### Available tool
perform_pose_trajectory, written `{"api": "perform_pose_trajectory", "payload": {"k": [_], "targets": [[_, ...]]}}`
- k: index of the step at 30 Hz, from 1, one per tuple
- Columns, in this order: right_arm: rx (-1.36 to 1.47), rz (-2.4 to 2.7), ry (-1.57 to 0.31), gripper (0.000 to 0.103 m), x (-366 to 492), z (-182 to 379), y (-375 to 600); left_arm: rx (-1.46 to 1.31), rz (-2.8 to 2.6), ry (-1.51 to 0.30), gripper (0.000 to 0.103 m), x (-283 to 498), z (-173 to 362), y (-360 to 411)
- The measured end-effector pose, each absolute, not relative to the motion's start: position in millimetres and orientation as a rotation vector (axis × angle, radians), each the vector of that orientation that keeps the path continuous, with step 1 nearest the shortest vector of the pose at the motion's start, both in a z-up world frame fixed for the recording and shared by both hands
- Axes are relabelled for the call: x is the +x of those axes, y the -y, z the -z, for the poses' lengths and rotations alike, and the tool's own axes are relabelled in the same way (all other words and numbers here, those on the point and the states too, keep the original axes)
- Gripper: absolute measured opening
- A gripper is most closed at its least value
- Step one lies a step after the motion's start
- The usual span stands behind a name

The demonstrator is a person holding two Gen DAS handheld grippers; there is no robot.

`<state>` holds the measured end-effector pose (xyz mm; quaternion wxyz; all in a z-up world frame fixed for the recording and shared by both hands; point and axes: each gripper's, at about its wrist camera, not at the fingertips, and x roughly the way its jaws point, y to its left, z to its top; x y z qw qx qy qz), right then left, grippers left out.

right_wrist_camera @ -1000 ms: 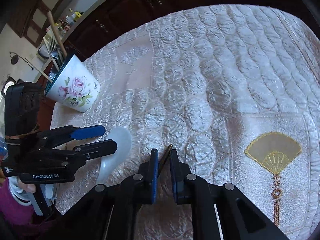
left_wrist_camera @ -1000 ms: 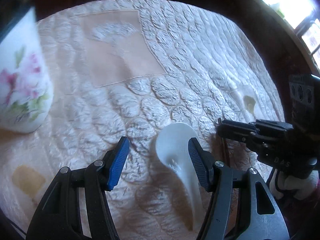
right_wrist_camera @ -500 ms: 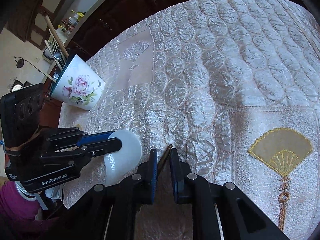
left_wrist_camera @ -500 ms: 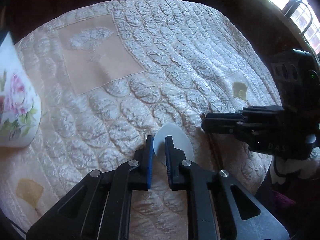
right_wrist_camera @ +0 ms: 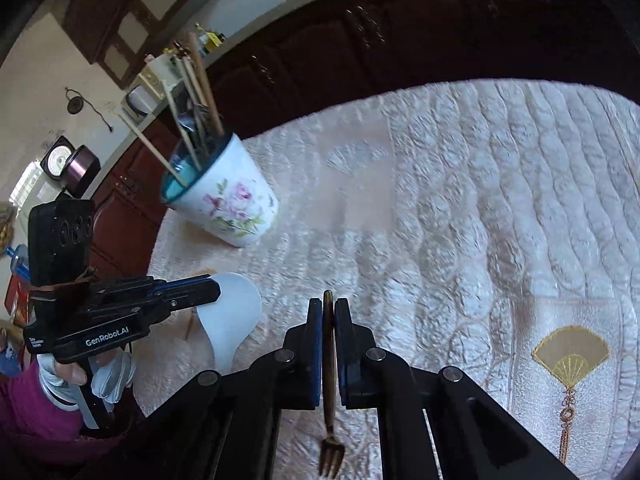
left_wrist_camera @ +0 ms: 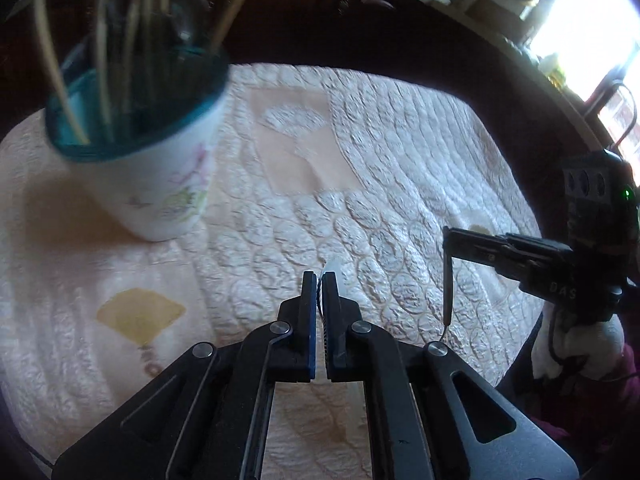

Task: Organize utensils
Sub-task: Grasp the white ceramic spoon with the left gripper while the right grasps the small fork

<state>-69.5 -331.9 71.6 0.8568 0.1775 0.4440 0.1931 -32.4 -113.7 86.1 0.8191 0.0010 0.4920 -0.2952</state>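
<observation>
above the cloth (left_wrist_camera: 400, 184), level tongs (left_wrist_camera: 319, 280)

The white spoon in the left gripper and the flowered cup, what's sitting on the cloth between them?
Nothing: in the right wrist view, only bare quilted cloth lies between the white spoon and the flowered cup.

Quilted tablecloth (right_wrist_camera: 460, 208) (fan motifs) bears a floral cup (right_wrist_camera: 232, 208).

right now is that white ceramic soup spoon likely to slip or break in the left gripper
The white ceramic soup spoon looks glossy, so probably slippery. The left gripper pinches only its thin edge, so it may pivot. Likely rigid and chip-prone if dropped, though the quilted tablecloth might cushion it.
</observation>
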Motion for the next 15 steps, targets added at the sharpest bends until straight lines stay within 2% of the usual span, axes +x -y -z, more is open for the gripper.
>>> {"api": "perform_pose_trajectory", "payload": {"k": [15], "targets": [[0.301, -0.475, -0.818, 0.005, -80, -130, 301, -0.095, 0.541, -0.873, 0.001, -49, -152, 51]]}}
